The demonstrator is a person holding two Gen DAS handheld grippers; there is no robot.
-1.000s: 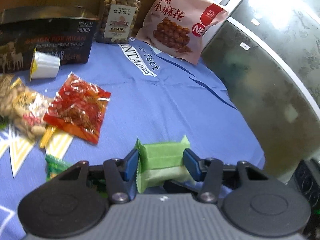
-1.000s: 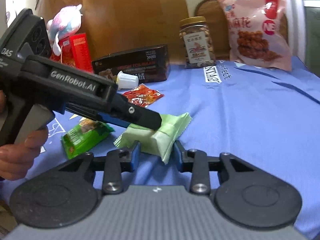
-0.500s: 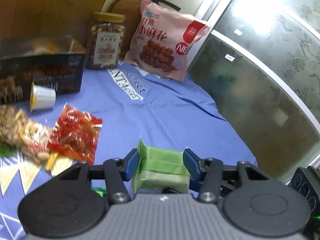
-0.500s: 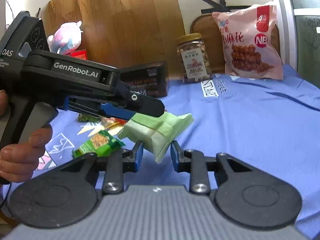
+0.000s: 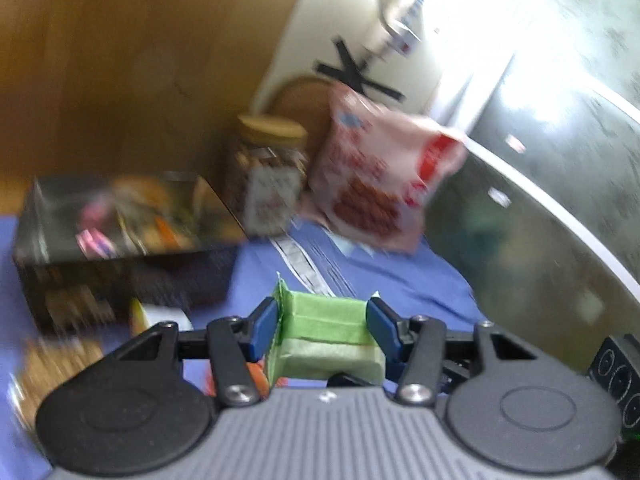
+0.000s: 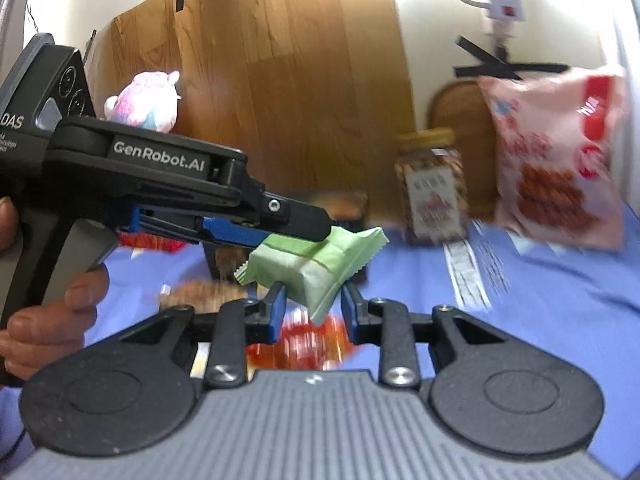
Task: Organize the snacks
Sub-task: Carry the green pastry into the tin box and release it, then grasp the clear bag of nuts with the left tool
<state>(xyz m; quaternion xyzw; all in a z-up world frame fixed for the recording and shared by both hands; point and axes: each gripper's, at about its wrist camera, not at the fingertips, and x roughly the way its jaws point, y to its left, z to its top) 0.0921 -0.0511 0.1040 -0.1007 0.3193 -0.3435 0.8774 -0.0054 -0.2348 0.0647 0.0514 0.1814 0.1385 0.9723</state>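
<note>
Jaws of L gripper (image 5: 322,330) clamp green pkt (image 5: 326,336)

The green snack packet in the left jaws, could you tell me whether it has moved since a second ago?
Yes. The green snack packet has risen off the blue cloth and gone forward toward the black box.

A wood-grain panel (image 6: 288,80) stood against a cream wall (image 6: 440,40); blue cloth (image 6: 560,300) covered the table.

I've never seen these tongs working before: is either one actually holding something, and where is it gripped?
The left tongs hold a green snack packet, pinched across its two sides. The right tongs sit open beneath the packet's corner, gripping nothing.
</note>
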